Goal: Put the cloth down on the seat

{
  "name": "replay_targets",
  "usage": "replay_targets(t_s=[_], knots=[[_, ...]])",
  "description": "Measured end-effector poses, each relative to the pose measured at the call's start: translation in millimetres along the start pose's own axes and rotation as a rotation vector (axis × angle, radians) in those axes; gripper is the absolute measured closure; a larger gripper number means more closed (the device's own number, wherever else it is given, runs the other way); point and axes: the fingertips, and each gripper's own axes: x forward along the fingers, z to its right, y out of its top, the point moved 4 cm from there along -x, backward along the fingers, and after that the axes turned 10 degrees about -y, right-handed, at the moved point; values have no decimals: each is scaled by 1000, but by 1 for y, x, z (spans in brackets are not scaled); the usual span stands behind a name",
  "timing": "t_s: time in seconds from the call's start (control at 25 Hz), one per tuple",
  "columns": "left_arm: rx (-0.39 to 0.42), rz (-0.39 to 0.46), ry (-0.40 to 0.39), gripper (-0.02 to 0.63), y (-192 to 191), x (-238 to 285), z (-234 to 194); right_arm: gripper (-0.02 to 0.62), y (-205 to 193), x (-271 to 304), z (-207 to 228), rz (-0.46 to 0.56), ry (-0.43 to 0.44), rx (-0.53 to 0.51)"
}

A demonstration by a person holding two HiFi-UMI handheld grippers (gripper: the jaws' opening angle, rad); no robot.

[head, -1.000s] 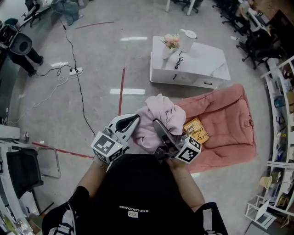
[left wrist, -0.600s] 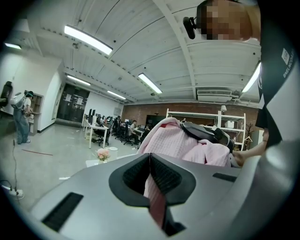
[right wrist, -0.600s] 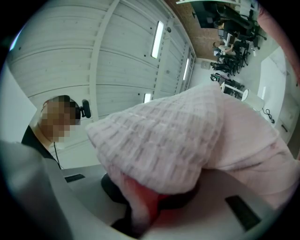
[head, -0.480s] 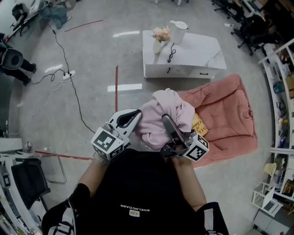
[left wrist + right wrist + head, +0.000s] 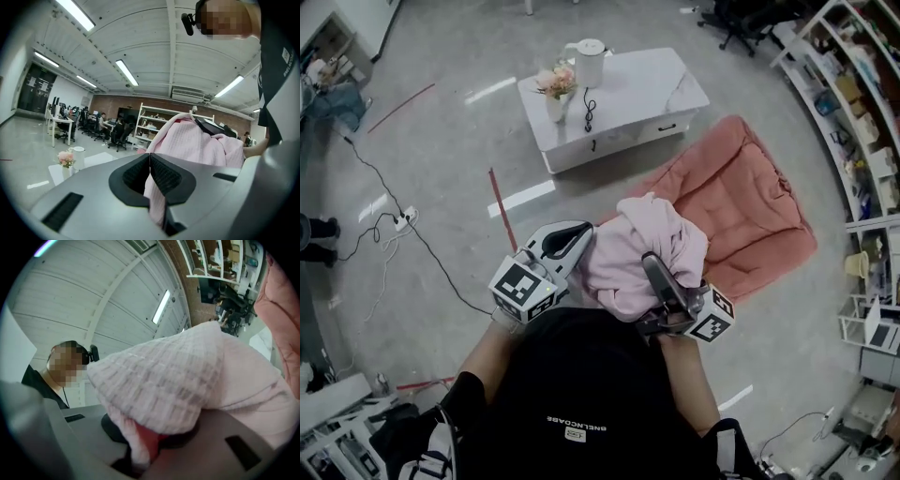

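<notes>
A bundled pale pink cloth hangs in the air between my two grippers, in front of the person's chest. My left gripper is shut on its left edge; in the left gripper view a fold of the cloth runs down between the closed jaws. My right gripper is shut on the right side of the cloth, which drapes over its jaws and hides them. The salmon-pink padded seat cushion lies on the floor just beyond and to the right of the cloth.
A white low table with a flower vase and a white kettle stands beyond the cushion. Shelving lines the right side. Cables and a power strip trail over the grey floor at left.
The view has swung to the right: table and cushion now sit more tilted and further up. Both grippers kept their grip and carried the cloth over the cushion's near edge; the book there is now hidden.
</notes>
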Motion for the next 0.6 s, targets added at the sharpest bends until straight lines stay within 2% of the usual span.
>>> replay_targets(t_s=[0.32, 0.6], knots=[[21, -61, -298, 591, 20, 83, -35, 489, 50, -2, 31, 280, -165, -50], [46, -99, -541, 591, 29, 144, -21, 489, 88, -51, 30, 525, -297, -146]])
